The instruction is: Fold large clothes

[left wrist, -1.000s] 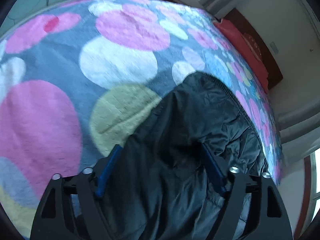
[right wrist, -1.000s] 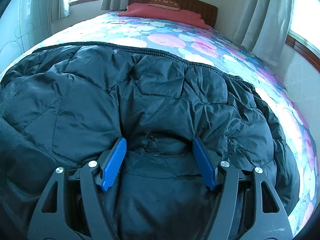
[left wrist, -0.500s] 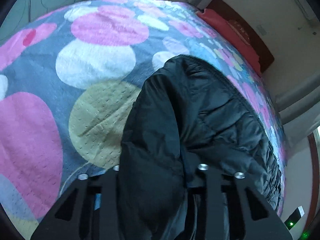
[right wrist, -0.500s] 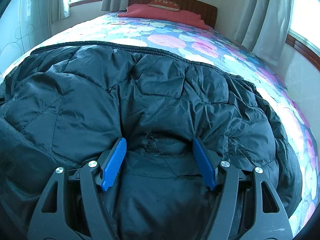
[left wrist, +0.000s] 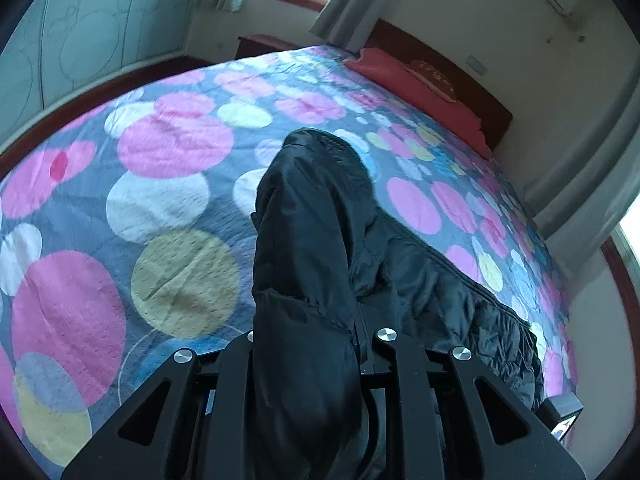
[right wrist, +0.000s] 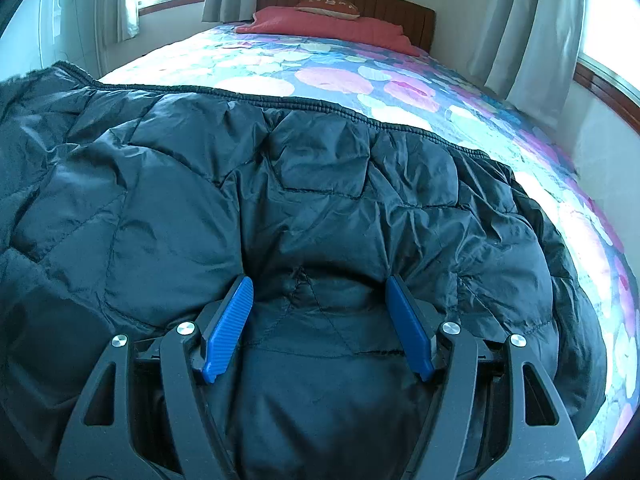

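Observation:
A black quilted puffer jacket [right wrist: 320,184] lies spread on the bed. My left gripper [left wrist: 308,344] is shut on a fold of the jacket [left wrist: 308,240] and holds it lifted above the bedspread; the cloth hides its pads. The rest of the jacket trails down to the right [left wrist: 472,308]. My right gripper [right wrist: 318,320] is open, its blue pads [right wrist: 228,324] pressed down on the jacket with a bulge of cloth between them.
The bed has a bedspread [left wrist: 168,216] with pink, white and yellow circles. A red pillow [right wrist: 328,28] lies by the wooden headboard [right wrist: 400,8]. Curtains [right wrist: 524,28] and windows are at the right and the far left. A small device [left wrist: 564,420] shows at the bed's right edge.
My left gripper closed on the jacket fold and lifted it up from the bedspread; its view now looks further across the bed. The right gripper stayed open and still.

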Tool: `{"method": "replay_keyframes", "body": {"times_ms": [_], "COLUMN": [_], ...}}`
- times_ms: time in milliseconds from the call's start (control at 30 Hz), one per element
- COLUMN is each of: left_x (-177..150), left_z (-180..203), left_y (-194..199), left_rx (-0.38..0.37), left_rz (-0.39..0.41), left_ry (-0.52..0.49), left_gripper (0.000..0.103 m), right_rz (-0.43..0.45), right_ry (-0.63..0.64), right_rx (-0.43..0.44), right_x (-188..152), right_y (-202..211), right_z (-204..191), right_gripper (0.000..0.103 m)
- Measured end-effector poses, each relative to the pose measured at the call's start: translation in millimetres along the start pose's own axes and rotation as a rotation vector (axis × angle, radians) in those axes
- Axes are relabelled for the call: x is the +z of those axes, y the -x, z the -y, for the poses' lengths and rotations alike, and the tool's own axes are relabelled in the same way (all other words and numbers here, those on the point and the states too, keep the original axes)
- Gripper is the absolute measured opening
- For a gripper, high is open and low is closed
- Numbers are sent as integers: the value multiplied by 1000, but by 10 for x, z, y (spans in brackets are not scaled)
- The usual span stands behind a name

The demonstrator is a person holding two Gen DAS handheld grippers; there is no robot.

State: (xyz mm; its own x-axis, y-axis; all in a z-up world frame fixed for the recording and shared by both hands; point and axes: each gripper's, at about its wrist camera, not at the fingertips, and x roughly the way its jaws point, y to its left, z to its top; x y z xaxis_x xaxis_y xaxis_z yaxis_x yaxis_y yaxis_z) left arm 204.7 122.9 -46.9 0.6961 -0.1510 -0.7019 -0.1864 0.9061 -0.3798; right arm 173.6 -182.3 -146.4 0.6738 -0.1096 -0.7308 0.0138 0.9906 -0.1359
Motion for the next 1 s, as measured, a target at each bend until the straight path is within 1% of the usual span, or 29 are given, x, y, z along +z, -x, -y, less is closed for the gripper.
{"method": "replay_keyframes", "body": {"times_ms": [100,167,333,533,700,800,933,1000], "left_x": [-3,-31,-126,-342,-587,-794,-1040,-1182], "left_z": [178,363,855,1507,2016,2281,2521,2607], "left_y": [47,89,148,94,-127,-230,-390,-494], "left_rx": [-4,-8,-16,-32,-63,-75,-93,-95], "left_rz": [14,21,33,36,10,-1,-27,-46], "left_ry": [-33,-67,-153,-262,-316,-364,-411,-437], "left_gripper": [19,19,19,19,19,19,19,19], "right_rz": [7,11,58,101,100,93,74,64], "right_ry": [-11,-25,-85,-178,-249,-301,-367,-385], "right_rx": [14,22,21,-40,-115,-138,-169,-175], "right_x": [9,3,6,-80,-217,-306,-443,-488], "right_y": [39,80,296,501,541,543,512,485], "right_z": [69,153,537,1190,1702,1959,2268,2326], "right_gripper": [68,68,68,68,68,69,72,72]}}
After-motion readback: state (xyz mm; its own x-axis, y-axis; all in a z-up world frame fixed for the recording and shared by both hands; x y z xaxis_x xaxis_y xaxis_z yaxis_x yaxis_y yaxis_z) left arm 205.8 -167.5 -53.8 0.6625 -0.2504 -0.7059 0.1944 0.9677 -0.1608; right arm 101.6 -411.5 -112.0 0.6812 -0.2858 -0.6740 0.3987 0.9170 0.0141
